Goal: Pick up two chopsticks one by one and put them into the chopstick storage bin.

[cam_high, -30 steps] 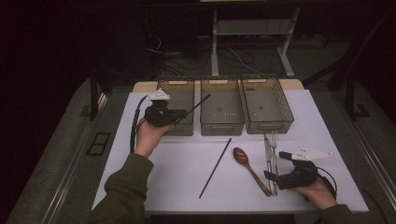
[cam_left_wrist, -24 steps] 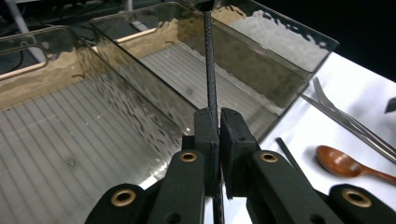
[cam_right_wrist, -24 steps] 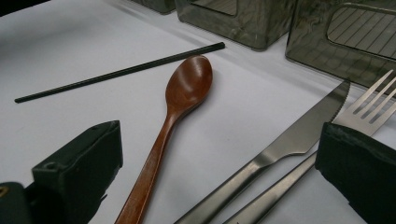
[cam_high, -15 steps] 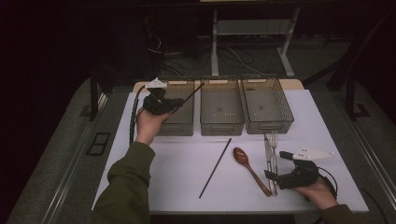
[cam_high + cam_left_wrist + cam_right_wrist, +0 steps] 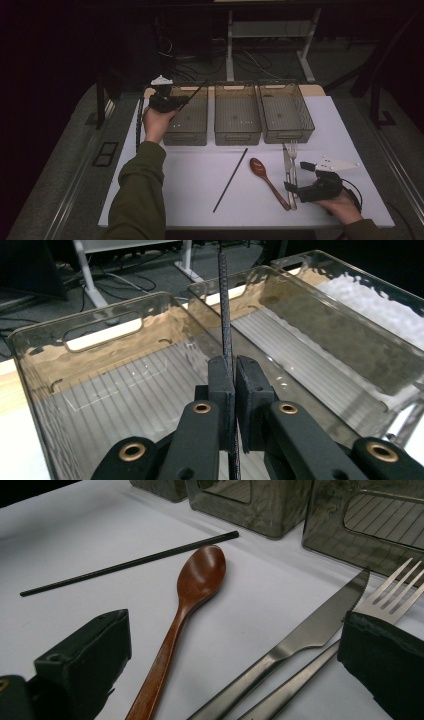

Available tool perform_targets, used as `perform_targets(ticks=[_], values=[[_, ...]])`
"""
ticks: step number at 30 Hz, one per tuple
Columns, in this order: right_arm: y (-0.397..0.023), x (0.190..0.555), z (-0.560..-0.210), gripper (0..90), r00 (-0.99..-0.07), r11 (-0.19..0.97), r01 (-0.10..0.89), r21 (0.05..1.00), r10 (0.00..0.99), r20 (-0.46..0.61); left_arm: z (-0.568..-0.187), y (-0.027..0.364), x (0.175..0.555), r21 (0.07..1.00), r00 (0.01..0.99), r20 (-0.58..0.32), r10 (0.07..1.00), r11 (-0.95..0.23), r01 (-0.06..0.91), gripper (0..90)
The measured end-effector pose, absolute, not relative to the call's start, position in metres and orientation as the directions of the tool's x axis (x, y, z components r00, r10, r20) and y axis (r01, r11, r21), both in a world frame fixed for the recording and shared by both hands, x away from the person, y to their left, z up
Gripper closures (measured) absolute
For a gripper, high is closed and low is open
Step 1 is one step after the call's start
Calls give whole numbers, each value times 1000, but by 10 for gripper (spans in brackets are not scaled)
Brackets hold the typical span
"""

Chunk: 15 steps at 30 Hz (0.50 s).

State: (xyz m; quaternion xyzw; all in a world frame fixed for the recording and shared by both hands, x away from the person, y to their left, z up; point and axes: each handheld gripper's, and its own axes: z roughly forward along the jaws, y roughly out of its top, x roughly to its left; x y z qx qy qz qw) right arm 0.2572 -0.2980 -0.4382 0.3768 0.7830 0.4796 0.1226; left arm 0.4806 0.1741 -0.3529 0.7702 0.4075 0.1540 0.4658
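— While my left gripper (image 5: pixel 231 390) pinches the black chopstick (image 5: pixel 224 305) over the far-left bin (image 5: pixel 186 131), what worries you?

— Its tip angles right toward the middle bin (image 5: pixel 238 131); released crooked, it bridges the rim or bounces out.

— And my right gripper (image 5: pixel 235 650)?

— Jaws spread, near right, astride the wooden spoon (image 5: pixel 192 595), knife (image 5: pixel 320 625) and fork (image 5: pixel 395 592); it might nudge them.

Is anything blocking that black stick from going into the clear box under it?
Nothing visible does. The left gripper holds the black chopstick over the open leftmost bin, whose ribbed floor looks bare.
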Motion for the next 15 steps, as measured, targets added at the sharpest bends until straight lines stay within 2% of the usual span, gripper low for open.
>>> perform_targets(ticks=[8, 15], values=[[-298, 257, -438, 1, -685, 256, 476, 841, 708, 172, -367, 175, 493, 824, 582, -147, 800, -226, 519, 851], [-299, 257, -438, 1, -682, 251, 475, 843, 710, 173, -379, 170, 499, 765, 561, -119, 819, -284, 578, 850]])
